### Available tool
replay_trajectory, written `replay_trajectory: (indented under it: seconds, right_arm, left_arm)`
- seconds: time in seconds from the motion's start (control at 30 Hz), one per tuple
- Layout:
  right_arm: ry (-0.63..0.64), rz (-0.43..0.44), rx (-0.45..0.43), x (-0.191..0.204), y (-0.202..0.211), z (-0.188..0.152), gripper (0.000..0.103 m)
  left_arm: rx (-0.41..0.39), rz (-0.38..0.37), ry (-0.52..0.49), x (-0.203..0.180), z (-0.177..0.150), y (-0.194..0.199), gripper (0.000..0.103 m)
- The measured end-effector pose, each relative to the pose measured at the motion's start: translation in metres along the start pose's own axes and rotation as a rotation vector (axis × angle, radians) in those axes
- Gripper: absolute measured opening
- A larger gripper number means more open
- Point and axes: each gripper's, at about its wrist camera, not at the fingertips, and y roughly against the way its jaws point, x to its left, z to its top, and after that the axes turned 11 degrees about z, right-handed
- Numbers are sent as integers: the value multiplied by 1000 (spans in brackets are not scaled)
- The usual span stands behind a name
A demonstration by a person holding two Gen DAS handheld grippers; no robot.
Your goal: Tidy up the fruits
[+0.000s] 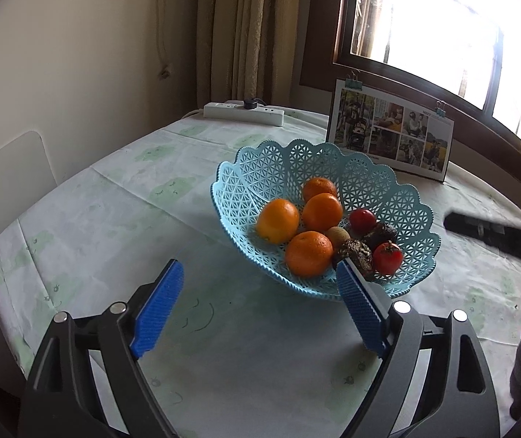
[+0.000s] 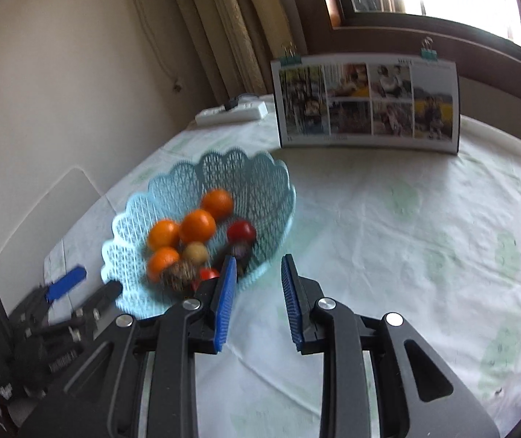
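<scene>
The left gripper (image 1: 260, 273) has its blue pads spread wide and empty, and its right pad overlaps the near rim of the blue basket (image 1: 260, 168). The basket holds oranges (image 1: 308, 253), red fruits (image 1: 388, 257) and dark wrinkled ones. The right gripper (image 2: 258, 266) is parted too, holding nothing, with the basket just left of its left pad.

The right gripper (image 2: 258, 266), fingers (image 2: 225, 294) apart and empty, hovers beside the fruit-filled blue basket (image 2: 260, 182).

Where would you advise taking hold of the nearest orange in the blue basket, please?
Grip the nearest orange across its round middle, coming from above: the basket wall rises around it and other fruit crowd its sides. The open left tongs look wide enough.
</scene>
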Motion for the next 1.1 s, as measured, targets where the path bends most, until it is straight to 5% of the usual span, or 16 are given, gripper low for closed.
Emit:
replay_trajectory:
  seconds: [0.27,0.5,1.1]
  right_arm:
    - [-34,90,86,9,-2,-40,26]
    - [62,209,182,50,-25,-59,26]
    - [109,176,201,54,-33,-63,25]
  left_arm:
    - [-10,11,6,9,0,5,89]
    - [-12,29,26,19,1,8,89]
    - [9,38,48,28,-4,3,95]
